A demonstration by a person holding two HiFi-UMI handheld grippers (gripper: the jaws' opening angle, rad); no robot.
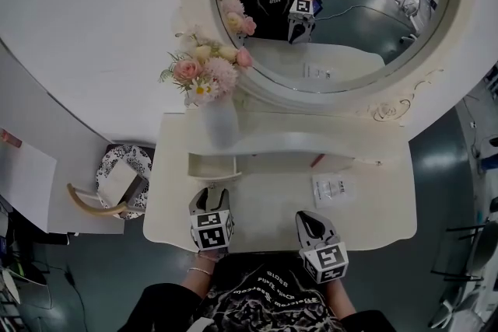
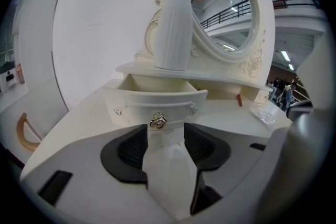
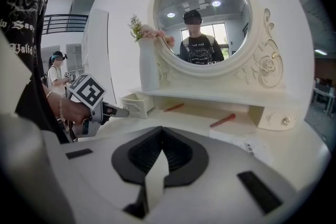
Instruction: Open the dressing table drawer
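Drawer [image 1: 212,166] pulled out, left claw [image 2: 165,139] open just before its knob [image 2: 158,121]

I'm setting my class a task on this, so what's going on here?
A person holds a gripper in each hand at a white dressing table. Its left drawer is pulled open. The left gripper has its fingers apart just short of the drawer's metal knob, gripping nothing. The right gripper is shut and empty near the table's front edge.

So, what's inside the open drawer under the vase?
The drawer shows only a bare pale floor, nothing lying there; its rear is hidden under the shelf.
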